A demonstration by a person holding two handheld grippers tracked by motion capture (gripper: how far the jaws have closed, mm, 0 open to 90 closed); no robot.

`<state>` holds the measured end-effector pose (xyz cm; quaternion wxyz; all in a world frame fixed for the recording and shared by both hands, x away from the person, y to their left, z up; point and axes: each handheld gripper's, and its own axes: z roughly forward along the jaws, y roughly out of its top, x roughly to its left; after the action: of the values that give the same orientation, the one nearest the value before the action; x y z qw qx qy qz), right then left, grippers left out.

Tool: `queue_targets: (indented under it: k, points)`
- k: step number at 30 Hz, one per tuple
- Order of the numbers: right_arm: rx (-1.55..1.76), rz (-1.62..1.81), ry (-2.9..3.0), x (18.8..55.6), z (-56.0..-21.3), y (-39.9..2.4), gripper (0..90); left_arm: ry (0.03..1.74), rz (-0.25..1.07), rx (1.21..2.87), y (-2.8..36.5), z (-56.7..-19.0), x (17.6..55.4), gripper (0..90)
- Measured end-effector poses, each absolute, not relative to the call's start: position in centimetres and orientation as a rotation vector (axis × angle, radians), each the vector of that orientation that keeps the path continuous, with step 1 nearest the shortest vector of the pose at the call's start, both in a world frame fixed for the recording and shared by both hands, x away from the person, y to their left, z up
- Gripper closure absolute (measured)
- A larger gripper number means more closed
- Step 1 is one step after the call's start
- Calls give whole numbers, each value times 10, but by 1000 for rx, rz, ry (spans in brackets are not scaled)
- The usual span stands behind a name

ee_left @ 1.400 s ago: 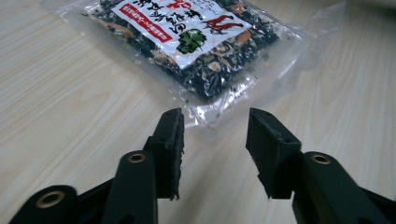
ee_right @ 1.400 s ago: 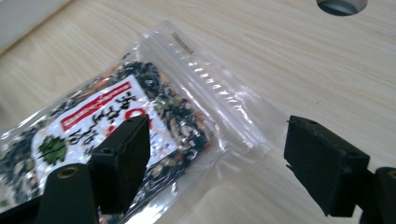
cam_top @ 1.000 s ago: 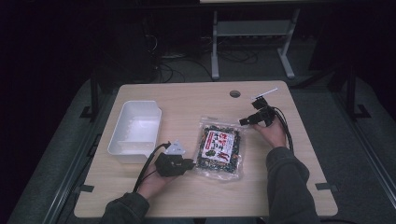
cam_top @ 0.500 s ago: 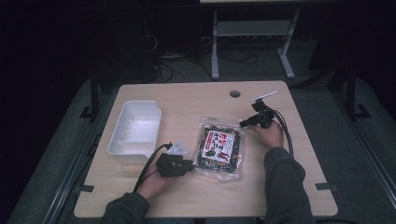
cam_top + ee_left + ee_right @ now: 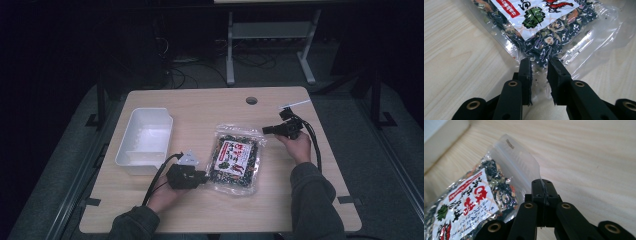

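Pale wood counter [image 5: 210, 107] stands in a dark room, with a white bin [image 5: 145, 140] at its left and a clear snack bag [image 5: 235, 159] lying flat near the middle. At the bag's near left edge, the left gripper [image 5: 539, 65] has its fingers [image 5: 525, 75] slightly apart, straddling the plastic, and they have just been easing wider; I judge that hold loose, so the bag may slide free under any pull. At the far right corner, the right gripper [image 5: 543, 185] has just closed, its fingers [image 5: 537, 188] clamped together on the thin empty seal strip. Pulling there could stretch or tear the film, or the slick plastic could slip out, since only a sliver is caught.
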<state>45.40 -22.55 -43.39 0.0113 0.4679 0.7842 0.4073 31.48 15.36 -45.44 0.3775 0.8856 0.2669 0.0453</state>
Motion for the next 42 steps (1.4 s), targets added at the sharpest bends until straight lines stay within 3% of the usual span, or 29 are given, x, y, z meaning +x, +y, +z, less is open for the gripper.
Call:
queue_targets:
  k: [15,18,23,26,37,42]
  points:
    - [1212,1481,2343,388,-387,-243,900,679,102,2198,160,-448,313,628]
    - [1180,1522,2316,377,-383,-245,900,678,92,2184,160,-447,313,547]
    - [1116,1578,2284,356,-376,-245,900,707,80,2162,159,-449,314,339]
    - [1096,1623,2274,350,-372,-244,900,723,69,2157,158,-451,315,279]
    - [922,1734,2287,329,-343,-231,900,736,-14,2131,157,-456,319,246]
    - [879,1805,2285,326,-338,-225,900,725,-74,2131,155,-458,320,277]
